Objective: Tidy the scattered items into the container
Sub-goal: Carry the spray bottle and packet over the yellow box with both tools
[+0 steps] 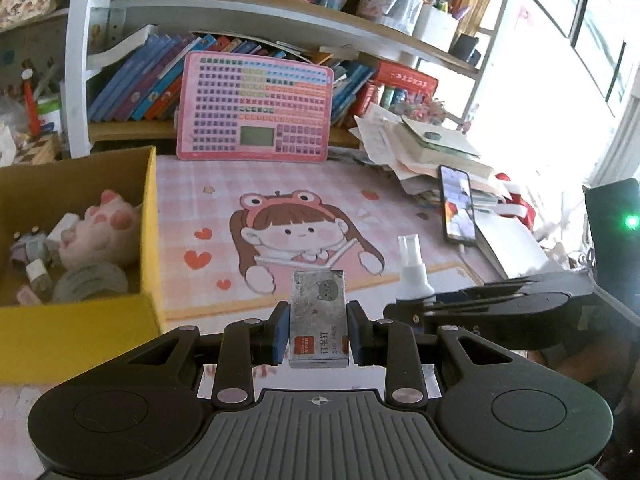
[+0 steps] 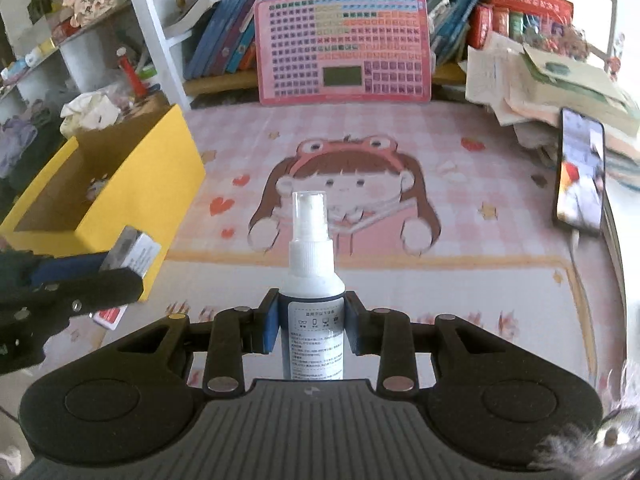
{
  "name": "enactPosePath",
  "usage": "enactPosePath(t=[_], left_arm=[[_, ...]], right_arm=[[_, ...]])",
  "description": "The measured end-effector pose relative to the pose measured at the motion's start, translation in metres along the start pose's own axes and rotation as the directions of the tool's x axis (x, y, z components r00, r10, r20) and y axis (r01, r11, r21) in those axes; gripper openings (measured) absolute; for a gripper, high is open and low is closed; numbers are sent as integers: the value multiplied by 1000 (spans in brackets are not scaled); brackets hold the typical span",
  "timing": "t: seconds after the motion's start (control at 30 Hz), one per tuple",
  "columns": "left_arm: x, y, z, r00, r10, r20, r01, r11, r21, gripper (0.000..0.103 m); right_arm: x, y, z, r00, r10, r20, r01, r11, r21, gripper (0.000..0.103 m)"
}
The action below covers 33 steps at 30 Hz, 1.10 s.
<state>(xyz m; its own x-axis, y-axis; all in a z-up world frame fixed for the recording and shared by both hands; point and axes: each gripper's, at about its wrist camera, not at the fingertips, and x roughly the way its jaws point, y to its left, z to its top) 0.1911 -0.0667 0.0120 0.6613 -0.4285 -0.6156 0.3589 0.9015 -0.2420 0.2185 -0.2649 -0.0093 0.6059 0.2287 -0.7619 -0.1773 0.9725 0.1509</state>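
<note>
Staple box (image 1: 318,316): clamped between the blue pads of your left gripper (image 1: 318,334), right of the yellow carton (image 1: 148,216). Spray bottle (image 2: 311,280): pinched upright in your right gripper (image 2: 311,326), above the pink desk mat (image 2: 480,240).

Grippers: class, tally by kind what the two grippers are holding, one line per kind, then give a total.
Staple box, in left gripper: 1
Spray bottle, in right gripper: 1
Total: 2
</note>
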Motion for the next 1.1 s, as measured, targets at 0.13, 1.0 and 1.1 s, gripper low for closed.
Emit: enactPosePath(t=[0.13, 1.0, 1.1], left_arm=[[-20, 11, -15, 1000, -20, -11, 20, 1000, -5, 28], [-123, 66, -77, 999, 25, -23, -26, 999, -48, 28], [-128, 72, -80, 999, 38, -23, -39, 998, -47, 28]], right_arm=[[-12, 23, -19, 1000, 4, -11, -4, 1000, 7, 31], [-75, 141, -97, 996, 93, 5, -92, 994, -64, 31], [-79, 152, -96, 994, 106, 6, -105, 990, -98, 31]])
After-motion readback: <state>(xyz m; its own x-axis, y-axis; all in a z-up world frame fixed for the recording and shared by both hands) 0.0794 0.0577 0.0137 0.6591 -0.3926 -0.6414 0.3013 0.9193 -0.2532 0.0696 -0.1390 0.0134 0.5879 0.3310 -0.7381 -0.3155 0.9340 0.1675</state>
